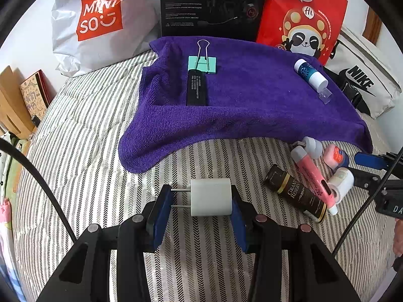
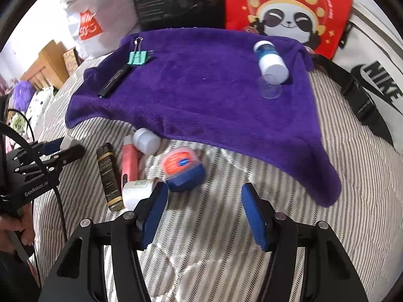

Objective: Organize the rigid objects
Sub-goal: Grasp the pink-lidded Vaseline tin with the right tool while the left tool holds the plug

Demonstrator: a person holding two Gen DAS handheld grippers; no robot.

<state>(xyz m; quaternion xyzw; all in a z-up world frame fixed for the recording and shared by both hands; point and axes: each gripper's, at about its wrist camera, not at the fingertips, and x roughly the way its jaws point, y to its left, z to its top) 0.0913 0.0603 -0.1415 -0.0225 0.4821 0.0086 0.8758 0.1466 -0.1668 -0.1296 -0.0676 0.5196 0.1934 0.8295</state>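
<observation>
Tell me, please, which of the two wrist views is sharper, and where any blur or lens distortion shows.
Left wrist view: sharp, the white charger in the left tongs and the print on the dark bottle crisp. Right wrist view: softer, smeared on the blue-lidded jar and the striped bedding, the right tongs empty. Both: fisheye bending, dark corners.

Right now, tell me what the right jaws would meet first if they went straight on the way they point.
Most likely bare striped bedding, then the front edge of the purple towel. The right gripper stands open and empty, and the small jar with the orange lid lies just left of that line, though depth is unclear.
</observation>
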